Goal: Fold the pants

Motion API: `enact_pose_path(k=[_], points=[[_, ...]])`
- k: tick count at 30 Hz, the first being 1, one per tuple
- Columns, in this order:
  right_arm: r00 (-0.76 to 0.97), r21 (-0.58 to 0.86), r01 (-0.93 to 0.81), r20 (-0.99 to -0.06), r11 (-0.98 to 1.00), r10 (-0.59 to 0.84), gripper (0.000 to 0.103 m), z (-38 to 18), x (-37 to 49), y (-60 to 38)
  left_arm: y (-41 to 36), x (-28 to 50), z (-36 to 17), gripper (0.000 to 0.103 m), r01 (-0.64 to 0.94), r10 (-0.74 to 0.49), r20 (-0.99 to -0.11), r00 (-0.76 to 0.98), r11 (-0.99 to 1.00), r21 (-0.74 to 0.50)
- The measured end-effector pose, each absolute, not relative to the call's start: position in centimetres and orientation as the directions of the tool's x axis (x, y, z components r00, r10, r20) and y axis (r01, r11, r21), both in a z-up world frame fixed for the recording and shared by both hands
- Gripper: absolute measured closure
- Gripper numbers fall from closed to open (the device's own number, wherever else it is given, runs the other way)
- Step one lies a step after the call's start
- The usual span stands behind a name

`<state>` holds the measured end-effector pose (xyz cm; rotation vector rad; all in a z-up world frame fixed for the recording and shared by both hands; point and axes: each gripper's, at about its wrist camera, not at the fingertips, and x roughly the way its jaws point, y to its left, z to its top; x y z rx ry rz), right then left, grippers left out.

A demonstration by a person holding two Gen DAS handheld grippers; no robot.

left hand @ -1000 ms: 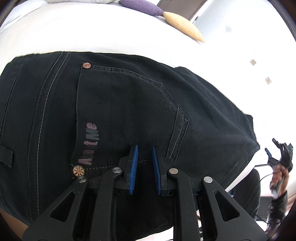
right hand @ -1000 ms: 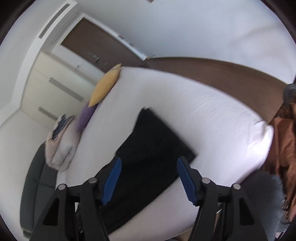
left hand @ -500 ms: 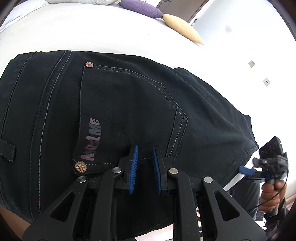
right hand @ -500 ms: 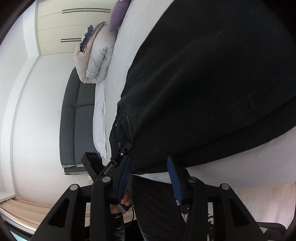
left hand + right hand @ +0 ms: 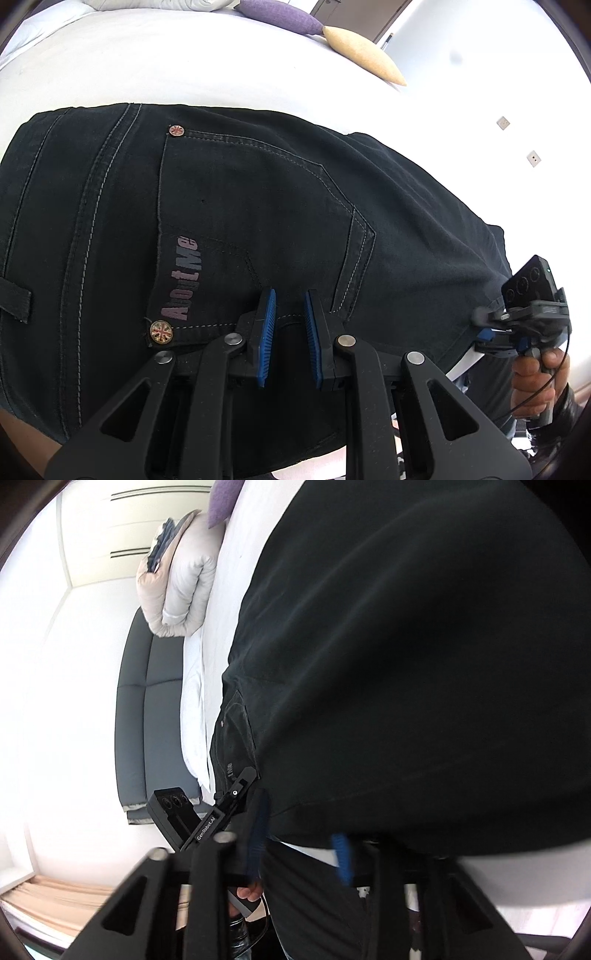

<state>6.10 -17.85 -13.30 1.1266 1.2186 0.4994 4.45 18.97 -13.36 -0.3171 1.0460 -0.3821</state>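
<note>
Black denim pants (image 5: 258, 206) lie flat on the white bed (image 5: 147, 66), waist end at the near edge; the left gripper (image 5: 288, 332) is pinched on the waistband below the back pocket (image 5: 258, 221), its pads nearly together; the right gripper (image 5: 299, 849) has just been closing at the hem edge, fabric between its pads, though blur leaves it unclear whether they press it. Judged best: take both layers firmly at each end and lift evenly before carrying the fold over. The far leg ends are out of view.
</note>
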Motion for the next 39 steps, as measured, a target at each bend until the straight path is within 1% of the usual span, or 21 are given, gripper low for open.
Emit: enact_pose_path(k=[2,5,13,15,16,17,18,19,20,22,24,26,27,28,29,30,31,32,33,36,39], points=[[0.326,0.871,0.228,-0.489,0.435,0.809,0.097,-13.4,5.8,-17.7,18.6,4.5,-13.3,0.087,0.167,-0.443,-0.78,0.442,0.895,-0.414],[0.321,0.862,0.196,-0.506,0.467,0.8,0.099,-13.3,4.9,-17.6,18.0,4.2,-13.0,0.087,0.192,-0.424,-0.796,0.432,0.905,-0.378],[0.32,0.873,0.166,-0.488,0.459,0.812,0.098,-13.8,4.3,-17.3,17.8,3.0,-12.5,0.087,0.2,-0.426,-0.799,0.424,0.905,-0.376],[0.32,0.886,0.163,-0.464,0.434,0.826,0.093,-13.8,4.2,-17.5,17.3,3.0,-11.9,0.087,0.182,-0.398,-0.802,0.445,0.917,-0.354],[0.325,0.897,0.171,-0.442,0.408,0.836,0.085,-13.9,4.1,-17.7,16.7,2.9,-11.2,0.087,0.18,-0.363,-0.808,0.464,0.932,-0.315],[0.335,0.908,0.174,-0.418,0.381,0.845,0.073,-13.9,3.9,-17.9,16.2,2.7,-10.7,0.087,0.184,-0.342,-0.808,0.48,0.94,-0.288],[0.351,0.919,0.17,-0.395,0.357,0.849,0.068,-13.8,3.8,-18.2,15.6,2.7,-10.0,0.087,0.192,-0.342,-0.798,0.496,0.94,-0.283],[0.367,0.924,0.163,-0.382,0.346,0.848,0.057,-13.5,3.7,-18.4,15.0,2.7,-9.3,0.087,0.202,-0.359,-0.778,0.515,0.933,-0.297],[0.379,0.926,0.16,-0.377,0.341,0.845,0.05,-13.2,3.7,-18.6,14.2,2.7,-8.4,0.087,0.217,-0.39,-0.748,0.537,0.921,-0.324],[0.416,0.928,0.179,-0.372,0.326,0.83,0.047,-12.9,3.6,-19.8,12.4,2.9,-7.6,0.087,0.256,-0.446,-0.711,0.543,0.895,-0.366],[0.461,0.935,0.209,-0.353,0.287,0.814,0.047,-12.9,3.3,-21.4,10.2,3.6,-8.1,0.087,0.288,-0.457,-0.726,0.514,0.889,-0.356],[0.517,0.941,0.231,-0.335,0.249,0.788,0.047,-13.1,2.7,-23.6,8.6,4.3,-9.8,0.087,0.297,-0.444,-0.765,0.466,0.893,-0.337],[0.54,0.942,0.245,-0.33,0.23,0.775,0.048,-13.3,2.4,-24.5,8.1,4.5,-11.1,0.087,0.288,-0.436,-0.791,0.429,0.896,-0.337],[0.564,0.942,0.27,-0.324,0.201,0.76,0.055,-13.7,1.9,-25.6,8.0,4.5,-12.0,0.087,0.281,-0.433,-0.801,0.414,0.897,-0.341],[0.579,0.938,0.291,-0.33,0.189,0.746,0.069,-14.1,1.6,-26.4,8.2,4.4,-12.4,0.087,0.282,-0.446,-0.786,0.428,0.892,-0.352],[0.586,0.928,0.315,-0.354,0.198,0.729,0.079,-14.4,1.2,-27.1,8.4,4.0,-12.5,0.087,0.28,-0.458,-0.776,0.434,0.887,-0.367],[0.588,0.913,0.345,-0.39,0.216,0.708,0.1,-14.9,0.8,-27.7,8.6,3.9,-12.6,0.087,0.274,-0.467,-0.773,0.43,0.883,-0.381],[0.598,0.913,0.354,-0.386,0.201,0.702,0.103,-15.4,0.4,-28.2,8.7,3.8,-12.7,0.087,0.276,-0.468,-0.773,0.427,0.882,-0.382],[0.605,0.916,0.355,-0.377,0.187,0.701,0.103,-15.6,0.1,-28.4,8.7,3.7,-12.7,0.087,0.282,-0.466,-0.777,0.423,0.883,-0.376],[0.607,0.909,0.334,-0.409,0.248,0.682,0.103,-14.9,0.0,-28.2,8.5,3.6,-12.8,0.087,0.287,-0.46,-0.782,0.42,0.885,-0.366],[0.605,0.913,0.329,-0.401,0.244,0.687,0.103,-15.0,0.2,-28.2,8.3,3.6,-12.9,0.087,0.28,-0.461,-0.779,0.425,0.885,-0.372]])
